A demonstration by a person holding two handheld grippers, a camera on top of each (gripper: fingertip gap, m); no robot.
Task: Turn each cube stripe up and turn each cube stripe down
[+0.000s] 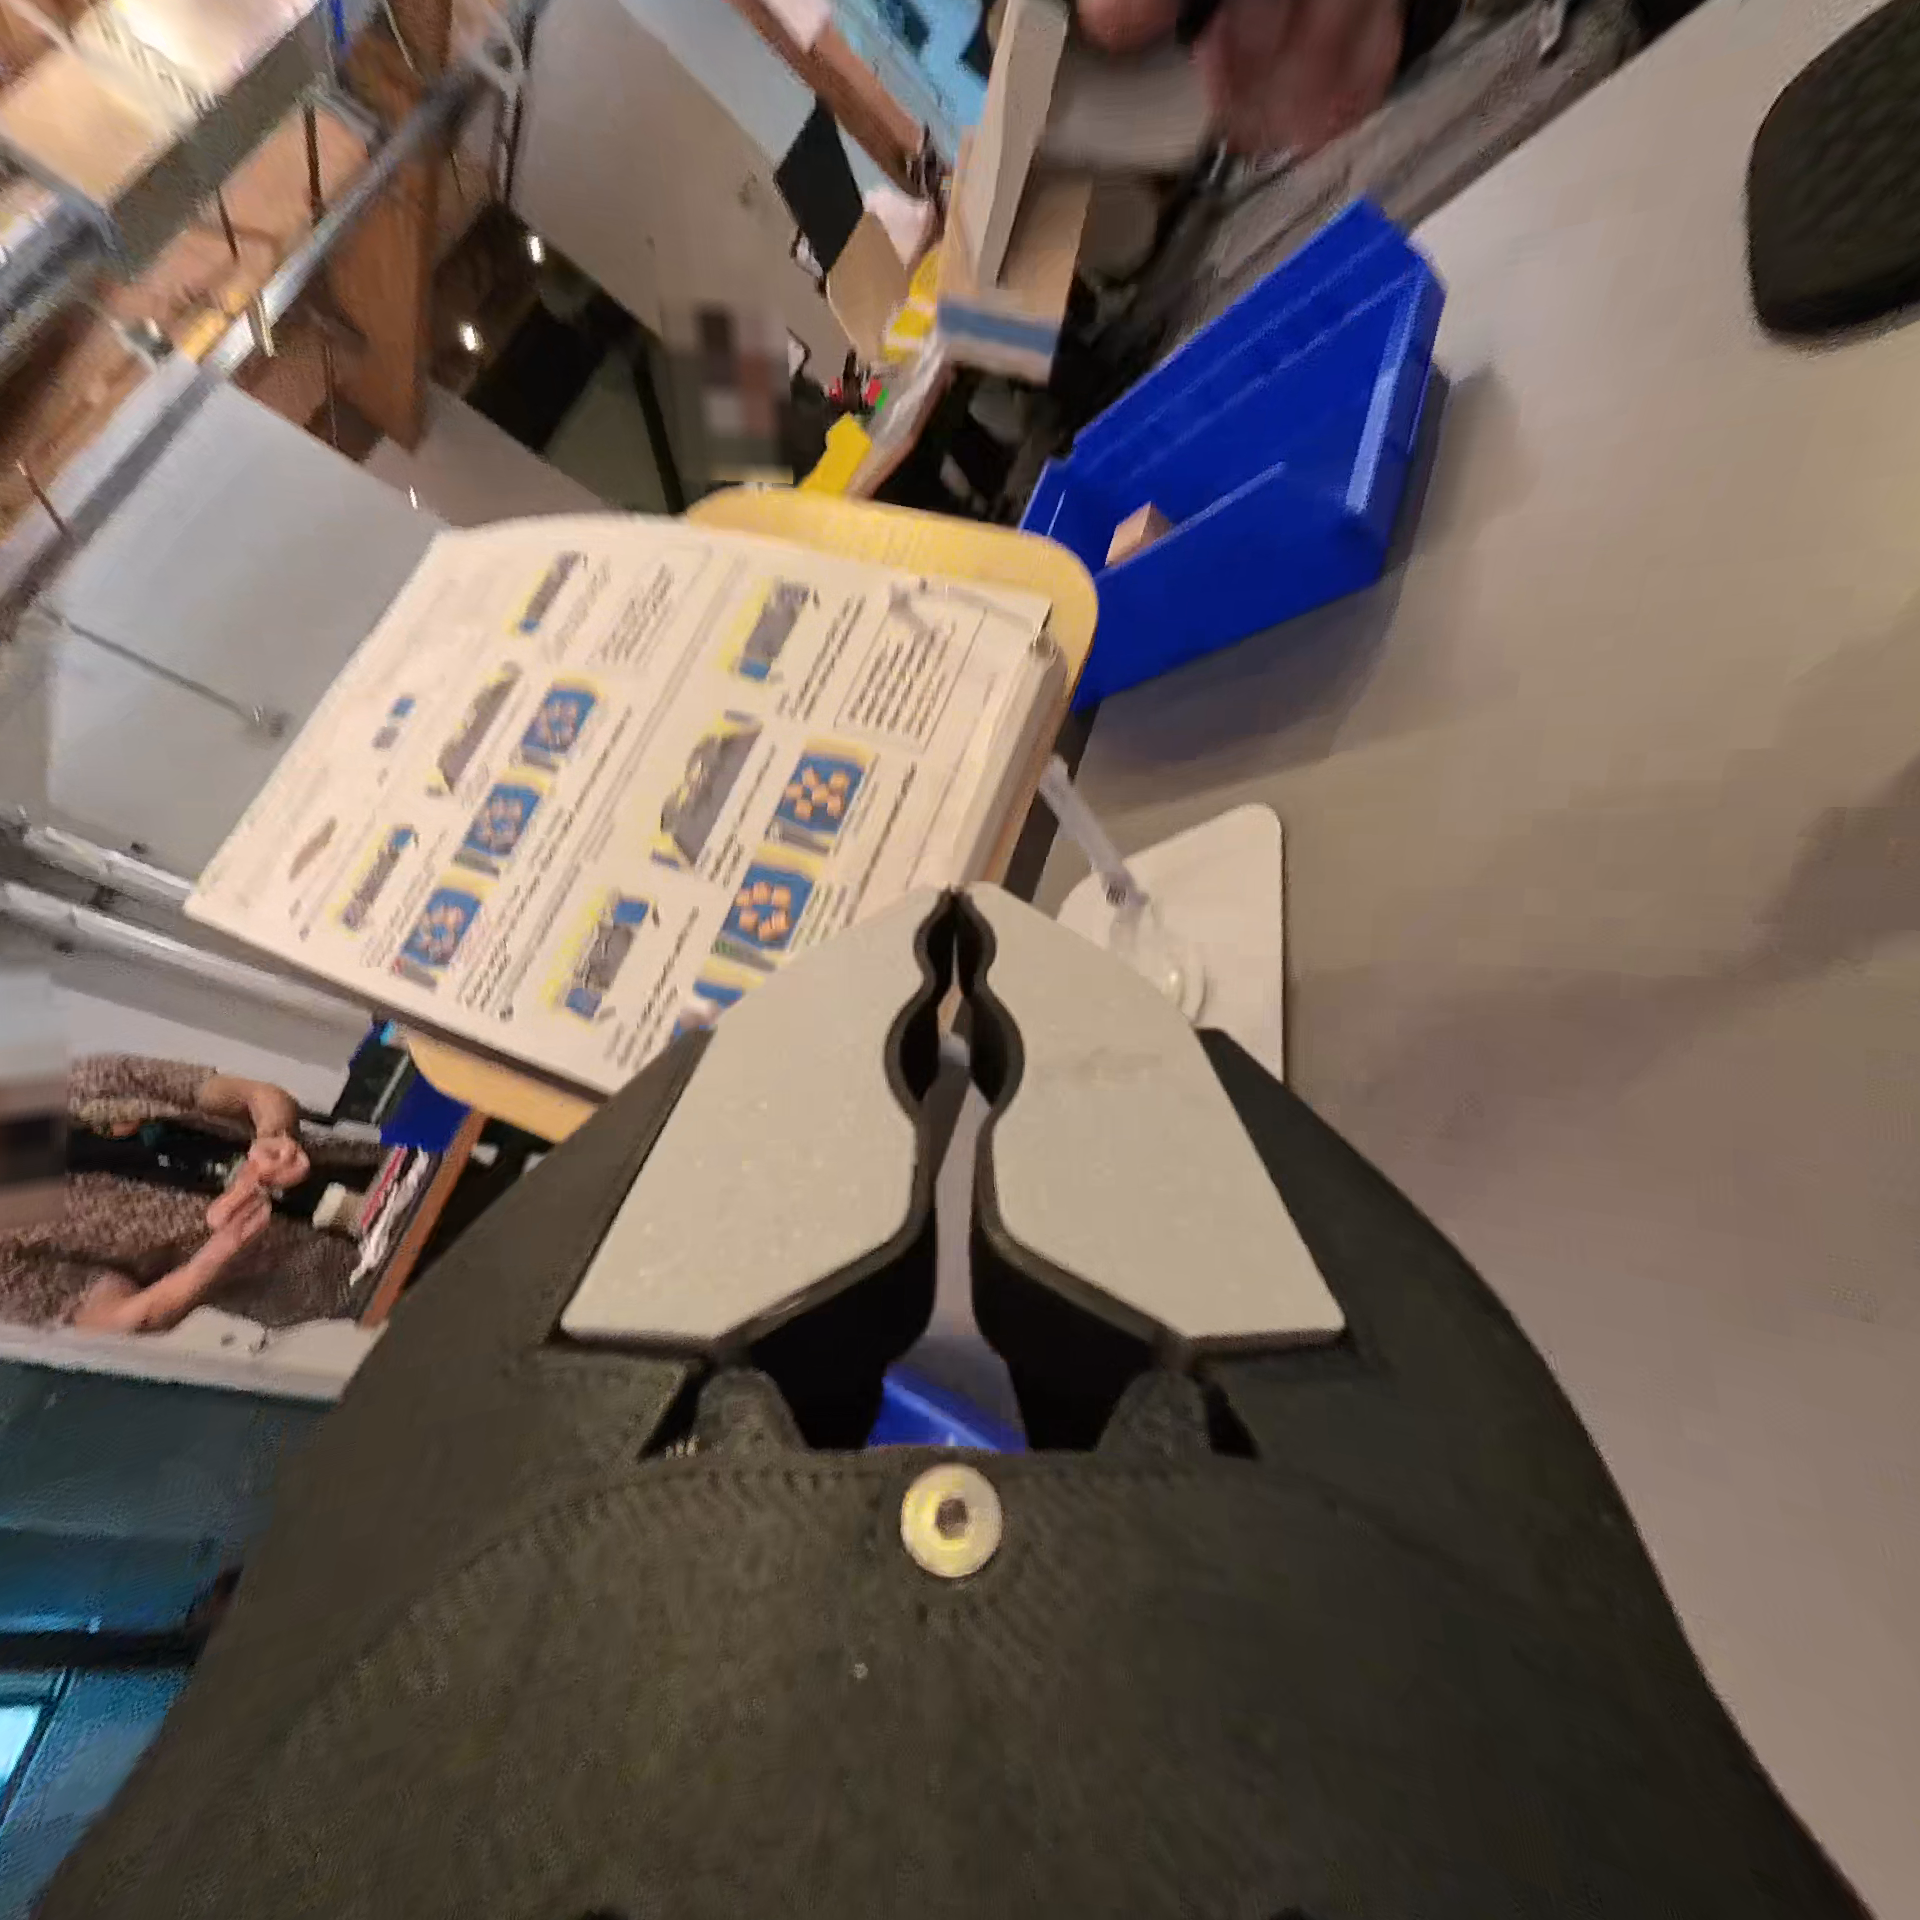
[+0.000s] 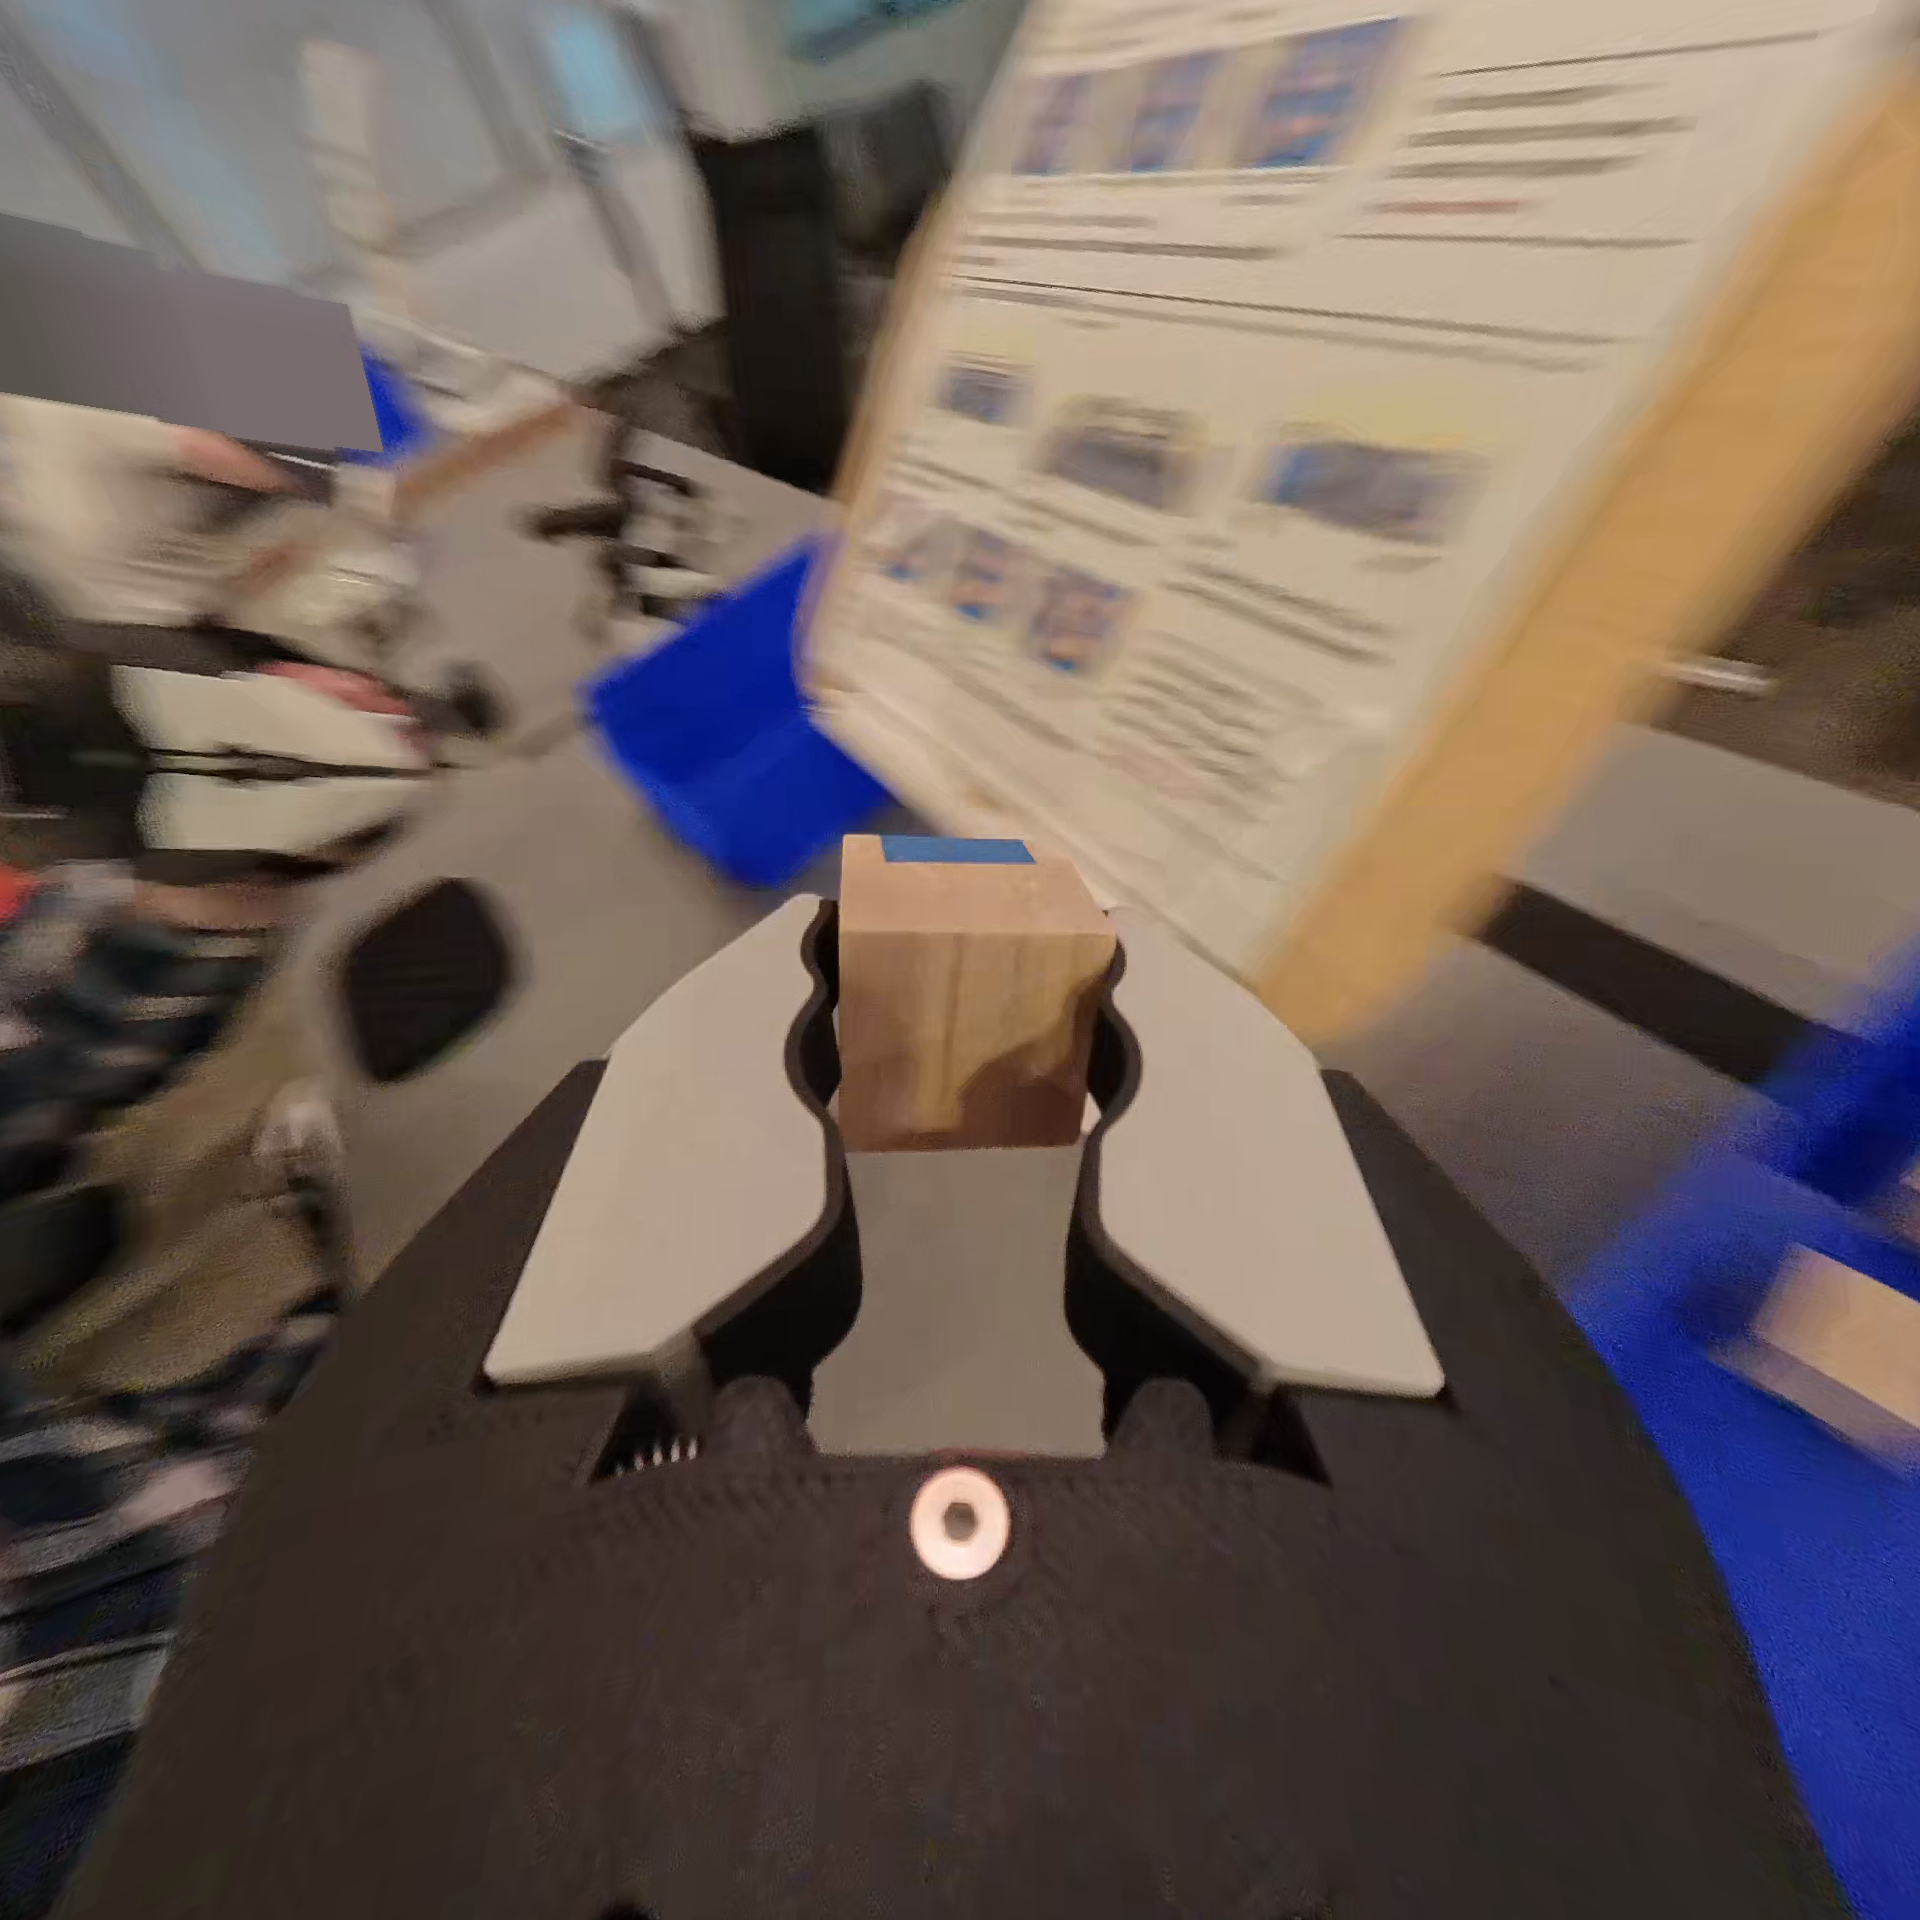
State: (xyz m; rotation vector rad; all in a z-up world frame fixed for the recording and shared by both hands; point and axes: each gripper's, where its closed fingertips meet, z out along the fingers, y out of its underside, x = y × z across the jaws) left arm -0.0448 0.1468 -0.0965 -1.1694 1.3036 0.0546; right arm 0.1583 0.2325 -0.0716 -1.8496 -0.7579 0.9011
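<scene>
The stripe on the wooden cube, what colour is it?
Blue stripe, best seen in the right wrist view.

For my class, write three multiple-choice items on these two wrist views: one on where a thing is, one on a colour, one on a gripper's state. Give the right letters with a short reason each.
1. Where is the wooden cube?
A. In a bin
B. Between the right gripper's fingers
C. On the instruction board

2. What colour is the stripe on the cube?
A. Red
B. Green
C. Blue

3. How does the left gripper stand?
A. Fingertips together, nothing between them
B. Wide open
C. Clamped on a cube

Key: 1 B, both pads press the cube's sides. 2 C, blue tape shows on its top face. 3 A, the tips meet in front of the instruction board.
</scene>
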